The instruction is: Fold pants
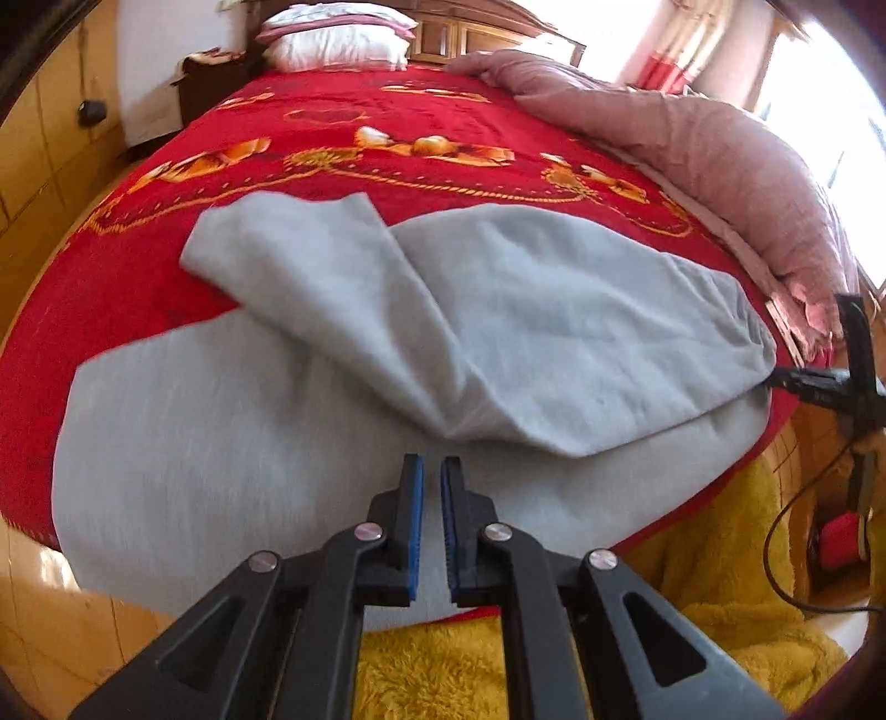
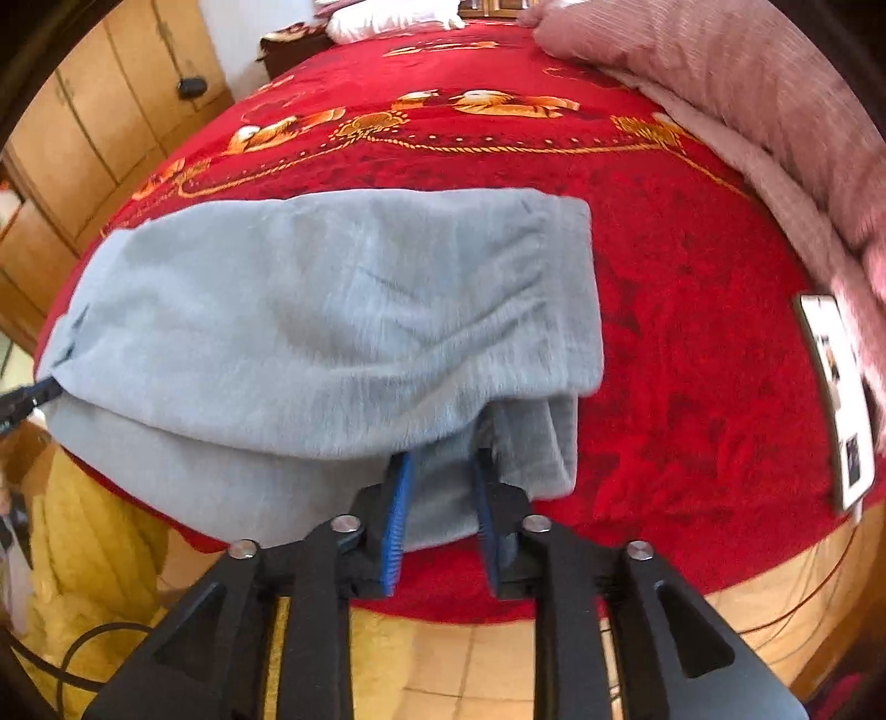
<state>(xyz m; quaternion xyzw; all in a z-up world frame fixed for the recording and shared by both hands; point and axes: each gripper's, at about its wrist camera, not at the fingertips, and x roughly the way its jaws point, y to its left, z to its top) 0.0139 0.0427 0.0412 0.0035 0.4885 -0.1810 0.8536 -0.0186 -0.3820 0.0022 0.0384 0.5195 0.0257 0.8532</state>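
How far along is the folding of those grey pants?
Partway. The grey pants already lie doubled over on the red blanket. The right gripper straddles their near edge, jaws apart; the left gripper hovers nearly shut, holding nothing. Squaring up and more folds look left.

Red blanket (image 1: 343, 111) with an orange-gold pattern covers the bed. White pillows (image 1: 338, 36) lie at the wooden headboard (image 1: 470, 36). A pink quilt (image 1: 720, 149) runs along the far side, a phone (image 2: 839, 399) just beside it. Yellow rug (image 1: 720, 598) on tiled floor (image 2: 459, 664); wooden cabinets (image 2: 111, 111) at left.
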